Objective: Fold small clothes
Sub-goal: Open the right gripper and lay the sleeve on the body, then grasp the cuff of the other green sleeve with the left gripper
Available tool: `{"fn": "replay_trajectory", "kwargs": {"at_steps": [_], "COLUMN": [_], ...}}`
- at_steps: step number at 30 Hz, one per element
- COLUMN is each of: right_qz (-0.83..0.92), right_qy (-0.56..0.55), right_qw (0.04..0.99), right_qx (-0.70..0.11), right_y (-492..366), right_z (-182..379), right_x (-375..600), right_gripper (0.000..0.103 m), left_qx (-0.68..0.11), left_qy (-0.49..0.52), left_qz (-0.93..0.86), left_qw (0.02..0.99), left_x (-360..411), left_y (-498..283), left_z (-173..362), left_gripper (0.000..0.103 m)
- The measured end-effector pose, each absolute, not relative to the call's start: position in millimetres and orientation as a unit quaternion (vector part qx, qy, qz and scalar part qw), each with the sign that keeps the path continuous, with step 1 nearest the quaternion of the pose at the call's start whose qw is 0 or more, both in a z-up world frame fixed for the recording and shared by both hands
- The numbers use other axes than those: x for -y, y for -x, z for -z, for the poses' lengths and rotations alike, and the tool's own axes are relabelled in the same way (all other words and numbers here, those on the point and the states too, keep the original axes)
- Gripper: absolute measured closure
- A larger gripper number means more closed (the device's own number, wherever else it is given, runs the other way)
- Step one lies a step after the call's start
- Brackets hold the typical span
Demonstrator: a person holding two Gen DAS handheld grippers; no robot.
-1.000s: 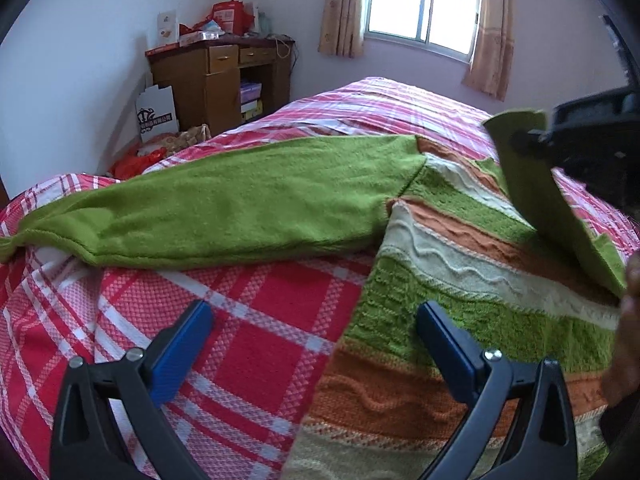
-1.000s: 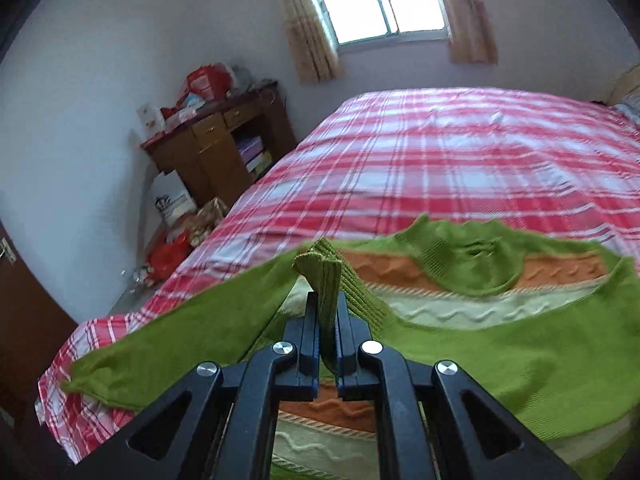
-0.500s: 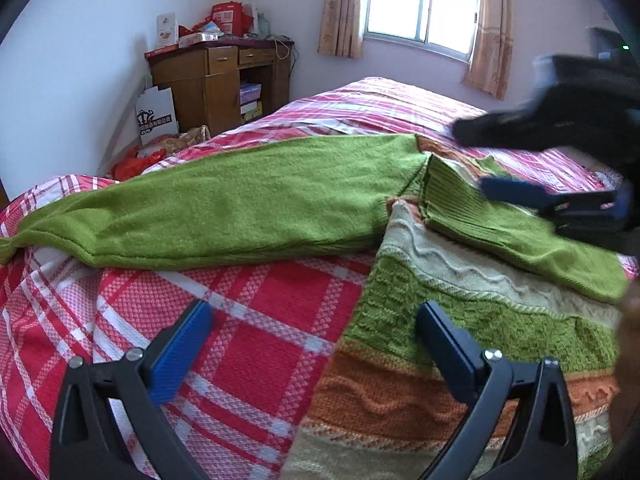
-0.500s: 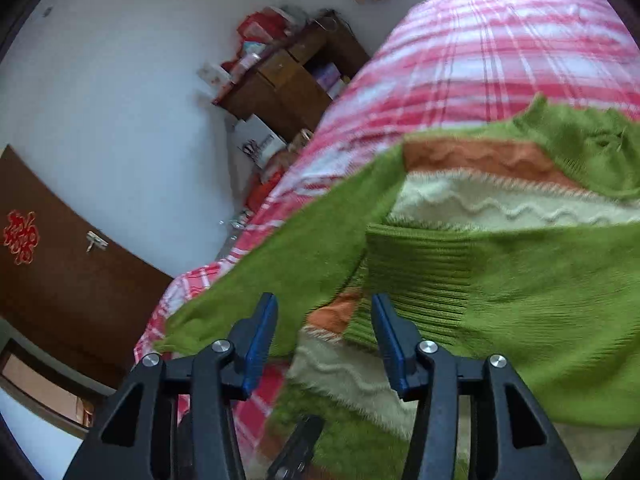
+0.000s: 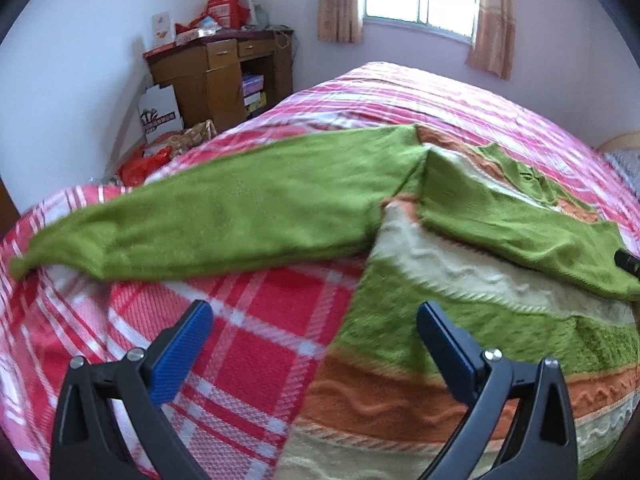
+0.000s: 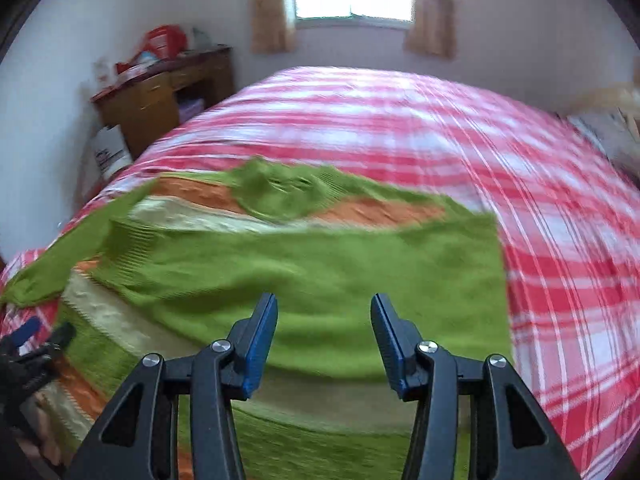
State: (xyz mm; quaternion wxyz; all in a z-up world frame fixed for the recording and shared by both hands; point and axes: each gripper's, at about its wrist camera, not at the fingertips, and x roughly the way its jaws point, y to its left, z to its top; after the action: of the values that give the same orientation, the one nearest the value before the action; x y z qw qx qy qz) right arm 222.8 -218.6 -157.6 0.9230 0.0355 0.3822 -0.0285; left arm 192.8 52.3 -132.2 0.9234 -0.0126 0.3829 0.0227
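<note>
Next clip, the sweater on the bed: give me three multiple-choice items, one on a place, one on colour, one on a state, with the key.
1. Where does the folded sleeve lie?
A. across the sweater
B. on the floor
C. on the desk

2. What colour is the other sleeve?
A. blue
B. plain green
C. grey

3. How do the left gripper and right gripper stand?
A. both open, holding nothing
B. both shut on cloth
C. only the left is shut

Key: 1 A, it covers the striped chest; 2 B, solid green on the plaid bedspread; 3 A, blue pads stand apart.
</note>
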Motion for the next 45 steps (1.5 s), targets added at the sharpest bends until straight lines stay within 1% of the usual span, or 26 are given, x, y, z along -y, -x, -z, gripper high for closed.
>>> {"fn": "replay_trajectory", "kwargs": {"at_steps": [3,5,7,9,14,17,19,21,24,26,29,31,33,35,38,41,45], "right_qz": [0.02,0.015,0.005,-0.001,0.066,0.084,0.082,0.07,0.082,0.092,0.086,0.078,0.074,0.073,0.075,0.077,0.077], "right_qy": [-0.078,-0.084,-0.072,-0.071,-0.107,-0.103,-0.098,-0.091,-0.046,-0.023,-0.034,-0.048,-0.056,-0.058,-0.054,-0.05,-0.051], "right_qw": [0.905,0.912,0.911,0.913,0.93,0.918,0.917,0.919,0.916,0.916,0.918,0.92,0.922,0.922,0.922,0.922,0.922], "right_qx": [-0.419,-0.401,-0.405,-0.402,-0.345,-0.373,-0.379,-0.377,-0.389,-0.39,-0.386,-0.38,-0.376,-0.375,-0.375,-0.376,-0.376], "right_y": [-225,-216,-213,-209,-193,-200,-202,-204,-209,-209,-209,-206,-202,-202,-202,-202,-202], "right_z": [184,189,187,181,157,175,189,186,189,190,191,191,189,189,189,189,189], "right_x": [241,248,245,246,285,299,298,293,279,271,274,281,283,283,281,279,279], "right_gripper": [0.053,0.053,0.053,0.053,0.053,0.053,0.052,0.035,0.031,0.031,0.031,0.031,0.031,0.031,0.031,0.031,0.031], "left_qx": [-0.357,-0.348,-0.348,-0.345,-0.37,-0.41,-0.416,-0.425,-0.421,-0.422,-0.425,-0.414,-0.391,-0.38,-0.368,-0.326,-0.29], "left_qy": [-0.002,-0.025,-0.039,-0.049,-0.044,-0.049,-0.02,-0.007,-0.014,-0.024,-0.028,-0.031,-0.016,0.024,0.093,0.151,0.228], "left_qz": [0.0,0.014,0.012,0.012,-0.018,-0.039,-0.03,-0.026,-0.033,-0.041,-0.046,-0.047,-0.057,-0.055,-0.089,-0.201,-0.315], "left_qw": [0.934,0.937,0.937,0.937,0.928,0.91,0.909,0.905,0.906,0.905,0.903,0.909,0.918,0.923,0.921,0.911,0.874], "left_x": [-31,-12,3,16,28,35,25,20,23,27,28,24,9,-15,-70,-142,-214], "left_y": [-194,-204,-219,-236,-272,-283,-284,-286,-284,-285,-290,-283,-267,-251,-225,-190,-162], "left_z": [107,95,92,94,117,135,134,137,137,138,135,127,114,104,92,80,79], "left_gripper": [0.0,0.0,0.0,0.0,0.0,0.0,0.0,0.0,0.0,0.0,0.0,0.001,0.002,0.002,0.002,0.002,0.002]}}
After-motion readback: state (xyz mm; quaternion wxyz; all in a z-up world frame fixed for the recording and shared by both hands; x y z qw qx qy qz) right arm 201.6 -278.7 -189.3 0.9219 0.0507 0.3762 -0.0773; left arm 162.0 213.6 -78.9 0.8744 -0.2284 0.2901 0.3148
